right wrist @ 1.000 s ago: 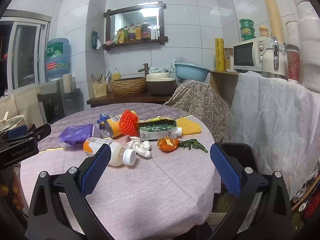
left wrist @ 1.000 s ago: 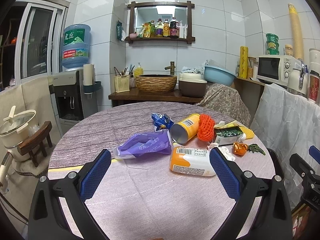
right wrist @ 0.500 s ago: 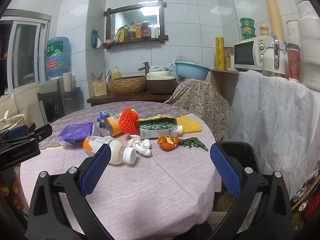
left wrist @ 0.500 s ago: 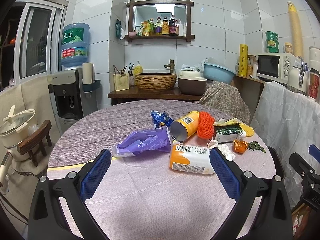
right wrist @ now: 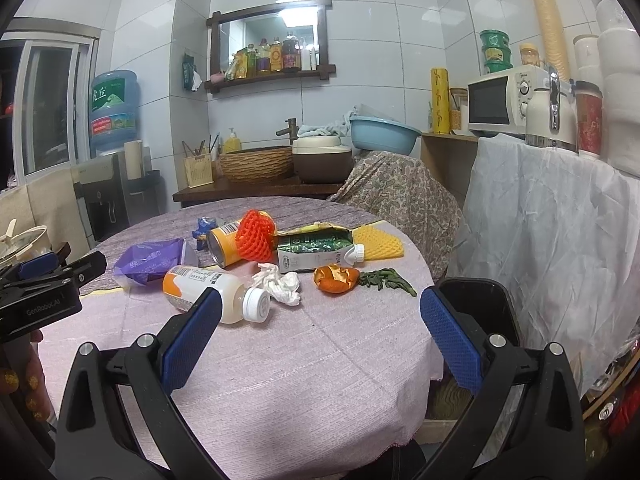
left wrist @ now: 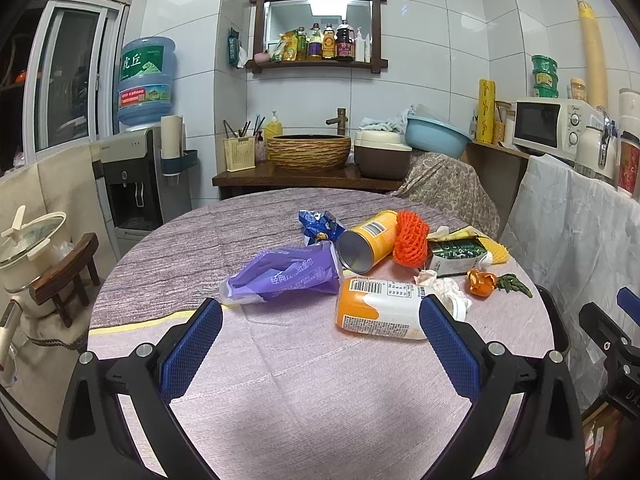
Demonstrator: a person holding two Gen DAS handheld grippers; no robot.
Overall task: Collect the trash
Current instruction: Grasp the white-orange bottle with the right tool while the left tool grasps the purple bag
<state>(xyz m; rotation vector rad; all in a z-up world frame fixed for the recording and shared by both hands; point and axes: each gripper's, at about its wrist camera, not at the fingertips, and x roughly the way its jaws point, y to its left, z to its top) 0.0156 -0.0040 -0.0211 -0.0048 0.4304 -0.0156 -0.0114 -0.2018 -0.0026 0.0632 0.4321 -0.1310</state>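
Observation:
Trash lies in a cluster on the round table (left wrist: 280, 380): a purple plastic bag (left wrist: 280, 276), a white and orange bottle (left wrist: 380, 312) on its side, a yellow can (left wrist: 366, 246), an orange foam net (left wrist: 410, 238), a green carton (right wrist: 316, 250), crumpled tissue (right wrist: 280, 282), orange peel (right wrist: 335, 278) and green scraps (right wrist: 386, 278). My left gripper (left wrist: 320, 324) hangs open just short of the bag and bottle. My right gripper (right wrist: 320, 318) is open too, nothing between its fingers, with the bottle (right wrist: 212, 292) by its left finger.
A black bin (right wrist: 480, 308) stands at the table's right edge. A blue wrapper (left wrist: 320, 222) and a yellow foam sheet (right wrist: 378, 242) lie behind the cluster. A draped counter (right wrist: 560, 216) is on the right, a sink bench (left wrist: 312, 176) behind, a water dispenser (left wrist: 140, 172) at left.
Both grippers have edged slightly toward the trash, so the cluster sits a little lower and nearer in both views. Both stay open.

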